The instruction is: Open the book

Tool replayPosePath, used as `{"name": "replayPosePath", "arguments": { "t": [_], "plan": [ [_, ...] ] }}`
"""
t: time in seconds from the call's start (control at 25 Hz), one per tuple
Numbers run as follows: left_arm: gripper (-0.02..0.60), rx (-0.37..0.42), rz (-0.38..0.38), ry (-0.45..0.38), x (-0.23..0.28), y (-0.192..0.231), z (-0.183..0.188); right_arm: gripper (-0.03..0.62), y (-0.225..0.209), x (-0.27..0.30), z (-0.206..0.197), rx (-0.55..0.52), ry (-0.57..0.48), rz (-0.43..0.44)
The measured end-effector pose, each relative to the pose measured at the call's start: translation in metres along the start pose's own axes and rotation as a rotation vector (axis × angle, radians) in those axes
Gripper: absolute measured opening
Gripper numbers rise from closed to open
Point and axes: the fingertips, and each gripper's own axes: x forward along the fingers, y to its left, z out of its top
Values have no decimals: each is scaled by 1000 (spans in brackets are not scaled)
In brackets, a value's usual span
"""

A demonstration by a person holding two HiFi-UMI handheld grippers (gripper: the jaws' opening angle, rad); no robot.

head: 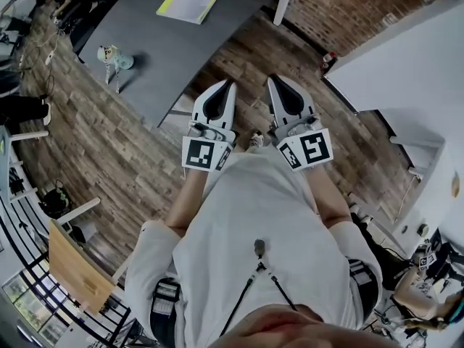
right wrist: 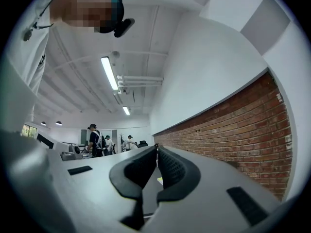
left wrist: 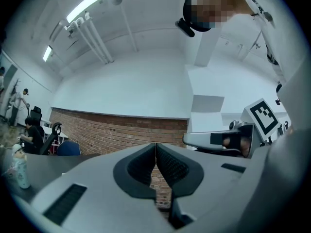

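The book (head: 187, 6) lies closed on the far part of the grey table (head: 167, 56); it has a pale cover with a yellow-green strip along its left edge. Both grippers are held out in front of the person's chest, over the wooden floor and short of the table. My left gripper (head: 230, 85) is shut with nothing in it, its pads meeting in the left gripper view (left wrist: 156, 145). My right gripper (head: 275, 80) is beside it, also shut and empty (right wrist: 156, 147). A small yellow patch (right wrist: 159, 179) shows below its pads on the table.
A small pale bottle-like figure (head: 113, 56) stands on the table's left part, seen also as the bottle (left wrist: 19, 168). A brick wall (head: 348, 13) runs at the right, with white furniture (head: 406, 71) beside it. A wooden board (head: 76, 270) leans at lower left. People (right wrist: 97, 142) stand far off.
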Motion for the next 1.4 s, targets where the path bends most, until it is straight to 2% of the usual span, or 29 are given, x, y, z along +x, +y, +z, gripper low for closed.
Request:
{"name": "replayPosePath", "arguments": {
  "t": [0.32, 0.52, 0.8, 1.4],
  "plan": [
    [23, -6, 59, 32, 32, 8, -17, 38, -32, 30, -9, 30, 22, 86],
    [23, -20, 83, 40, 52, 27, -25, 38, -48, 45, -17, 35, 49, 93],
    [23, -26, 74, 34, 87, 52, -37, 38, -77, 74, -33, 42, 74, 88],
    [23, -48, 144, 58, 167, 179, -52, 38, -107, 229, -53, 47, 128, 177]
  ]
}}
